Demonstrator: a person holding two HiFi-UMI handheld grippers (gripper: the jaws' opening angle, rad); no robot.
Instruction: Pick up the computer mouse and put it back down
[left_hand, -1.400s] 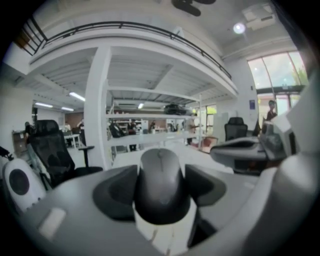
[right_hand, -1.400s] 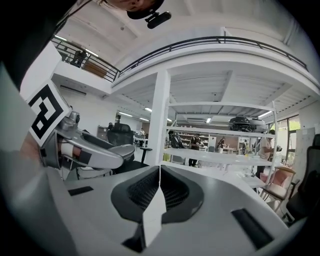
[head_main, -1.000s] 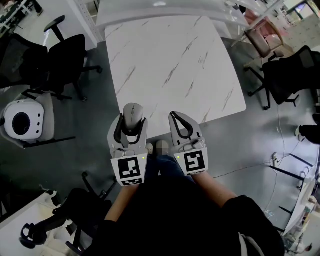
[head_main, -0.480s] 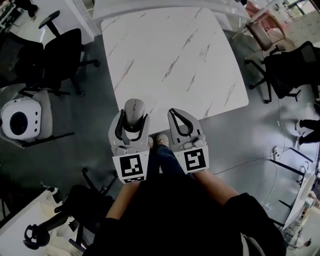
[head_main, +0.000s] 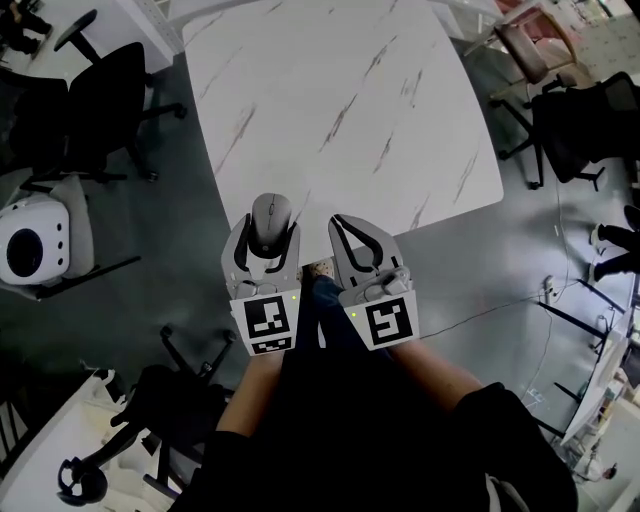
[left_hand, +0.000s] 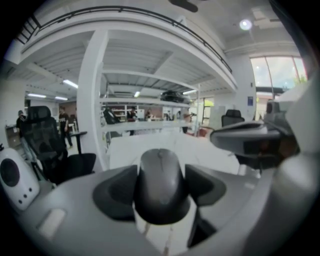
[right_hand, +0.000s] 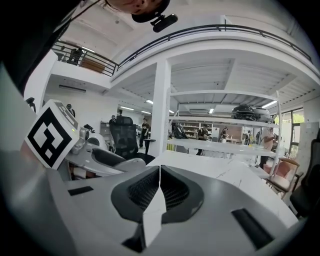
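A grey computer mouse (head_main: 268, 208) sits between the jaws of my left gripper (head_main: 267, 228), which is shut on its sides. It hangs over the near edge of the white marble table (head_main: 340, 100). In the left gripper view the mouse (left_hand: 161, 182) fills the gap between the dark pads (left_hand: 114, 192), with the tabletop beyond it. My right gripper (head_main: 337, 220) is just to the right, also at the near edge, shut with nothing in it. In the right gripper view its jaw tips meet (right_hand: 159, 172).
Black office chairs stand at the left (head_main: 95, 110) and right (head_main: 590, 120) of the table, and a pink chair (head_main: 535, 50) at the far right corner. A white rounded device (head_main: 35, 250) rests on a seat at the left. The person's shoes (head_main: 320, 272) are below the grippers.
Both grippers have sunk a little toward the table's near edge, the left one more. The mouse stays in the left jaws. The right jaws stay shut.
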